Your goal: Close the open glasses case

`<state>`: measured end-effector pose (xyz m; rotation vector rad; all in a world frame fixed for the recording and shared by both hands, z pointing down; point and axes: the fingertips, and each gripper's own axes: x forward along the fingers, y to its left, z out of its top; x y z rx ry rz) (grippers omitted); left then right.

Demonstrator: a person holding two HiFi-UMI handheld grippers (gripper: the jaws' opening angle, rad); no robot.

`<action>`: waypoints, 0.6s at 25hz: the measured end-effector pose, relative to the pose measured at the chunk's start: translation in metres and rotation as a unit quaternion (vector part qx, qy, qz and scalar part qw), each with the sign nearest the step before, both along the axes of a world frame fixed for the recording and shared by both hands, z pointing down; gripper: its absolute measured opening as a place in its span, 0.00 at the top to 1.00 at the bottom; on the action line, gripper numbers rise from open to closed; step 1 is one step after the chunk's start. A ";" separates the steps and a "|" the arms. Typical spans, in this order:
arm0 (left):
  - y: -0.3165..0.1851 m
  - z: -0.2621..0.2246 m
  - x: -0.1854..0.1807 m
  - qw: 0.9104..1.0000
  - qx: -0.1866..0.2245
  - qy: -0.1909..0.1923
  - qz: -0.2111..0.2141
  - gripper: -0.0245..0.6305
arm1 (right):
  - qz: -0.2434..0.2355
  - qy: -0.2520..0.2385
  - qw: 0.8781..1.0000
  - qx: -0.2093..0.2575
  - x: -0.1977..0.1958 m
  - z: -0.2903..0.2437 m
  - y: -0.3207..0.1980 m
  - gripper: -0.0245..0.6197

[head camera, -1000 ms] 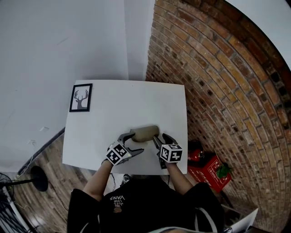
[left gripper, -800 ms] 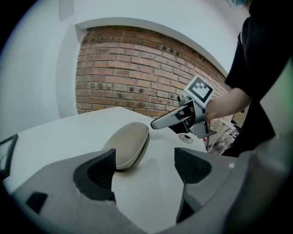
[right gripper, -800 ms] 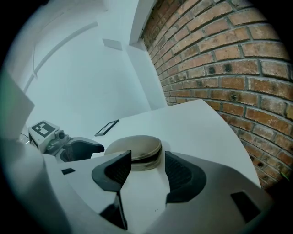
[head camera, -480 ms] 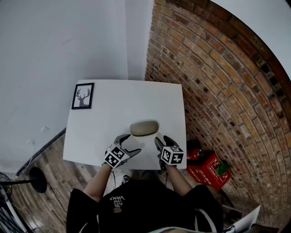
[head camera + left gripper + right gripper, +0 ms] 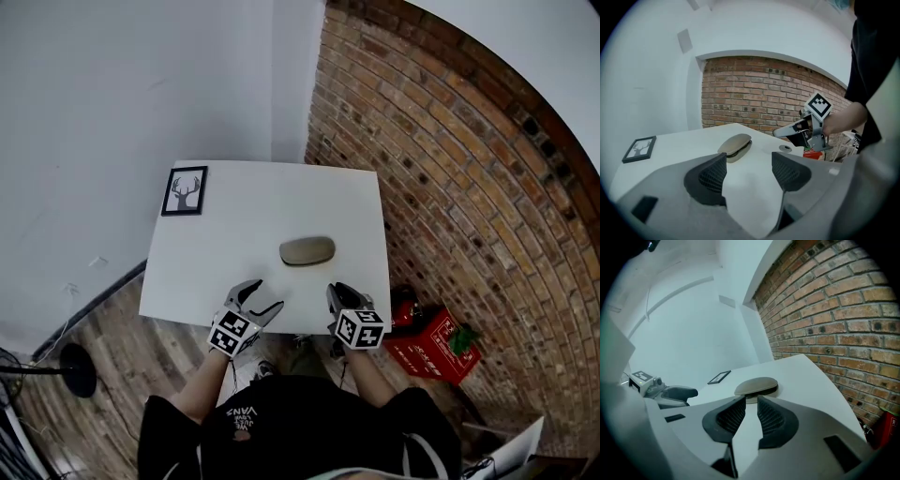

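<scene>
The beige oval glasses case (image 5: 307, 251) lies on the white table (image 5: 234, 244), its lid down over the base with a dark seam showing along the side (image 5: 736, 145) (image 5: 757, 386). Both grippers hover at the table's near edge, well short of the case. My left gripper (image 5: 261, 297) (image 5: 749, 164) has its jaws closing, still wide apart with only table between them. My right gripper (image 5: 337, 293) (image 5: 751, 404) is closing too; its pads stand a narrow slit apart and hold nothing. Each gripper shows in the other's view, the right gripper (image 5: 797, 131) and the left gripper (image 5: 679, 392).
A framed deer picture (image 5: 185, 190) lies at the table's far left corner. A brick wall (image 5: 450, 169) runs along the right side, with a red box (image 5: 433, 342) on the floor below it. A small round grommet (image 5: 785, 148) sits in the tabletop near the right edge.
Both grippers have pulled back from the case to the table's near edge and lifted. The case, earlier between their fingertips, now lies alone. The right jaws have narrowed.
</scene>
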<state>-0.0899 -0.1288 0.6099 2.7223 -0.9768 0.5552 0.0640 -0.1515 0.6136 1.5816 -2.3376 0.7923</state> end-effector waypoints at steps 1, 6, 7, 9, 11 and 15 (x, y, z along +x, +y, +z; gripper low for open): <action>0.006 -0.003 -0.005 1.000 0.004 0.002 -0.006 0.51 | 0.002 0.001 1.000 0.006 -0.003 -0.004 0.005 0.86; 0.037 -0.016 -0.028 1.000 0.016 0.014 -0.023 0.63 | 0.005 0.006 1.000 0.026 -0.017 -0.017 0.030 0.96; 0.043 -0.020 -0.032 0.999 0.018 0.018 -0.026 0.66 | 0.002 0.006 1.000 0.028 -0.020 -0.019 0.034 0.96; 0.051 -0.026 -0.038 0.999 0.027 0.024 -0.033 0.71 | -0.004 0.007 0.999 0.031 -0.025 -0.023 0.042 0.96; 0.057 -0.030 -0.044 0.998 0.034 0.026 -0.042 0.77 | -0.012 0.007 0.999 0.035 -0.029 -0.027 0.047 0.96; 0.069 -0.034 -0.050 0.997 0.034 0.025 -0.060 0.86 | -0.035 -0.005 0.999 0.040 -0.037 -0.033 0.054 0.96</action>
